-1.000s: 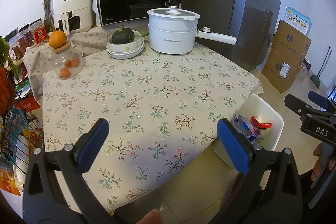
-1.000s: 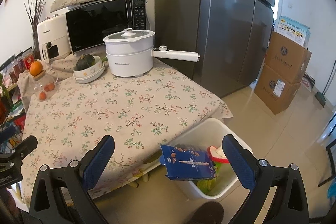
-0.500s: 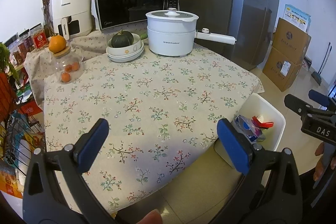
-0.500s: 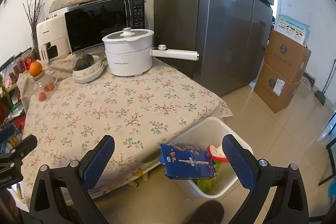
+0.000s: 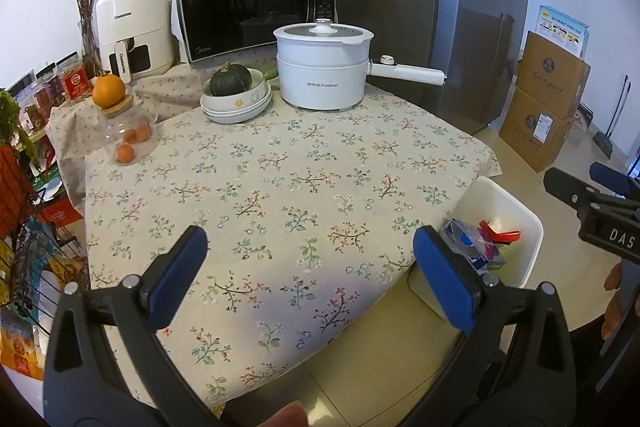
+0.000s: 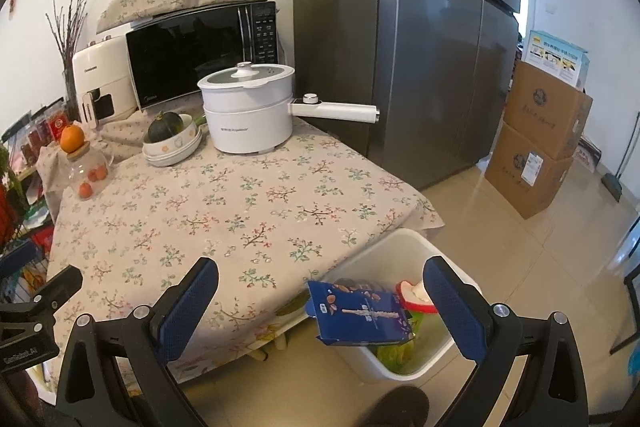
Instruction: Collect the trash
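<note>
A white bin (image 6: 404, 367) stands on the floor at the table's right corner; it also shows in the left wrist view (image 5: 528, 251). In it lie a blue snack box (image 6: 360, 315), a red and white wrapper (image 6: 416, 297) and something green. My left gripper (image 5: 312, 275) is open and empty above the table's near edge. My right gripper (image 6: 320, 307) is open and empty, hanging above the floor with the bin between its fingers in view. No loose trash shows on the flowered tablecloth (image 5: 280, 187).
At the table's back stand a white pot (image 5: 324, 67) with a long handle, stacked bowls holding a squash (image 5: 232, 83), a glass jar topped by an orange (image 5: 120, 123), a microwave and an air fryer. A fridge (image 6: 440, 47) and cardboard boxes (image 6: 540, 143) stand right.
Both grippers have drifted back and up a little, so the table looks slightly smaller. Nothing was taken or let go.
</note>
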